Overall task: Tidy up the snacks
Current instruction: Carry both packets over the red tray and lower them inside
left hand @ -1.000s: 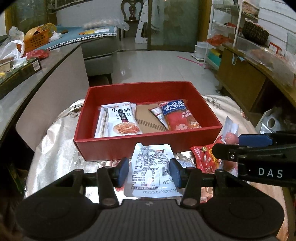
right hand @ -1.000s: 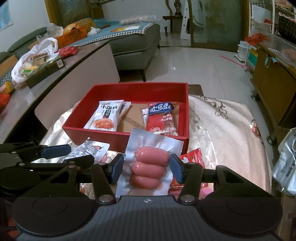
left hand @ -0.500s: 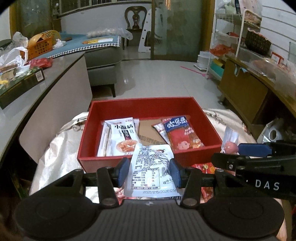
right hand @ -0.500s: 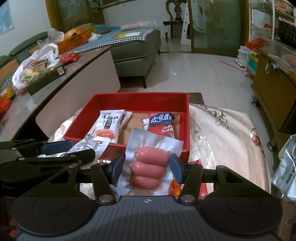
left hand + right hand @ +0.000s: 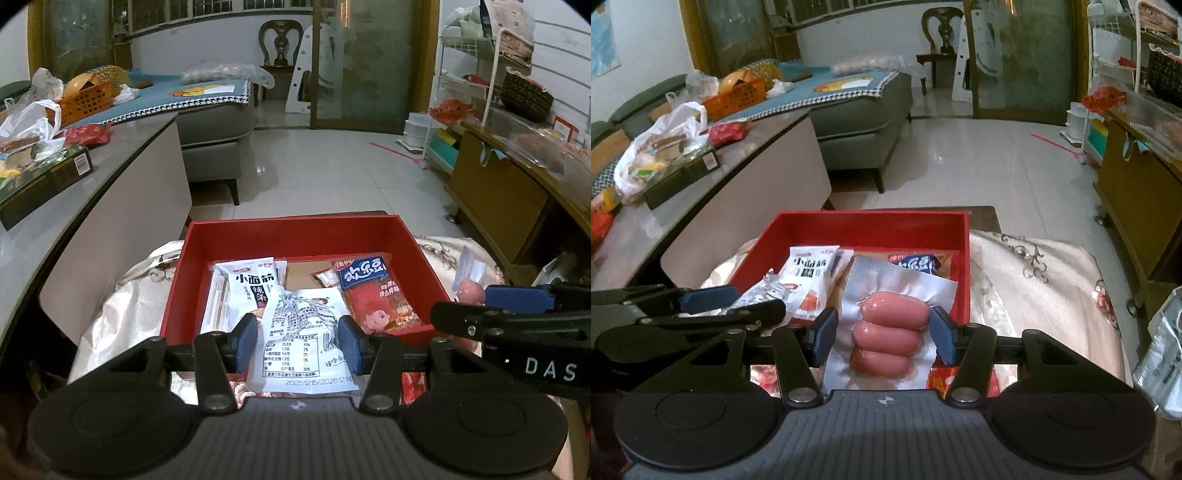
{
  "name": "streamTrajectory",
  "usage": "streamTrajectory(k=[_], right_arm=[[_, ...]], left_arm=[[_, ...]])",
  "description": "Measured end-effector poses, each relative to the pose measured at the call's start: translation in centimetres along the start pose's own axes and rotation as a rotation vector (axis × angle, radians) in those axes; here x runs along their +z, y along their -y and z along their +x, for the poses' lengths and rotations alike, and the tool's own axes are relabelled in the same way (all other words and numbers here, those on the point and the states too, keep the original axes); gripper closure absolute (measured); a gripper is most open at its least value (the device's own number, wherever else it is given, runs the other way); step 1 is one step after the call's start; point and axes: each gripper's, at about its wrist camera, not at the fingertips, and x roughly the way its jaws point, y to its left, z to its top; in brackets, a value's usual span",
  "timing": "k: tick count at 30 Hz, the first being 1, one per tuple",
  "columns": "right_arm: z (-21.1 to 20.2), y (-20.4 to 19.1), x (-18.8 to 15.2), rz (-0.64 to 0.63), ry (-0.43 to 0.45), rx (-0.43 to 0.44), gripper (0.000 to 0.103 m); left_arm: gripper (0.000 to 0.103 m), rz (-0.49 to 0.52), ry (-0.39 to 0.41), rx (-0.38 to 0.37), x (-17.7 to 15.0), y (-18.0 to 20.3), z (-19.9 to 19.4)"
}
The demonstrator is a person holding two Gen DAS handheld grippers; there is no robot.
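A red box (image 5: 295, 230) (image 5: 871, 225) sits ahead on a cloth-covered table. Inside lie a white noodle-snack packet (image 5: 251, 286) (image 5: 809, 273) and a red and blue packet (image 5: 373, 291) (image 5: 919, 264). My left gripper (image 5: 297, 341) is shut on a white snack pouch (image 5: 301, 343), held over the box's near wall with its printed back up. My right gripper (image 5: 882, 330) is shut on a clear pack of pink sausages (image 5: 890, 332), held over the box's near right corner. Each gripper shows at the edge of the other's view.
Red snack packets (image 5: 412, 386) (image 5: 940, 378) lie on the cloth (image 5: 1034, 288) below the grippers. A grey counter (image 5: 110, 155) with bags, a basket and a dark carton runs along the left. A wooden cabinet (image 5: 495, 199) and a wire shelf stand right. Tiled floor lies beyond.
Both grippers have lifted and moved forward with their packs, so the red box now lies lower and closer in both views. Neither grip has altered.
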Motion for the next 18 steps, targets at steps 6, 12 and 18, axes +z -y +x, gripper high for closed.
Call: streamTrajectory(k=[6, 12, 18], right_arm=[[0.5, 0.0, 0.5, 0.005, 0.002, -0.001, 0.041], [1.3, 0.6, 1.1, 0.010, 0.003, -0.018, 0.041], [2.8, 1.4, 1.9, 0.022, 0.002, -0.033, 0.041]], left_arm=[[0.061, -0.009, 0.010, 0.003, 0.6, -0.1, 0.2], [0.061, -0.039, 0.018, 0.025, 1.5, -1.0, 1.1], [0.061, -0.076, 0.018, 0.042, 2.6, -1.7, 2.8]])
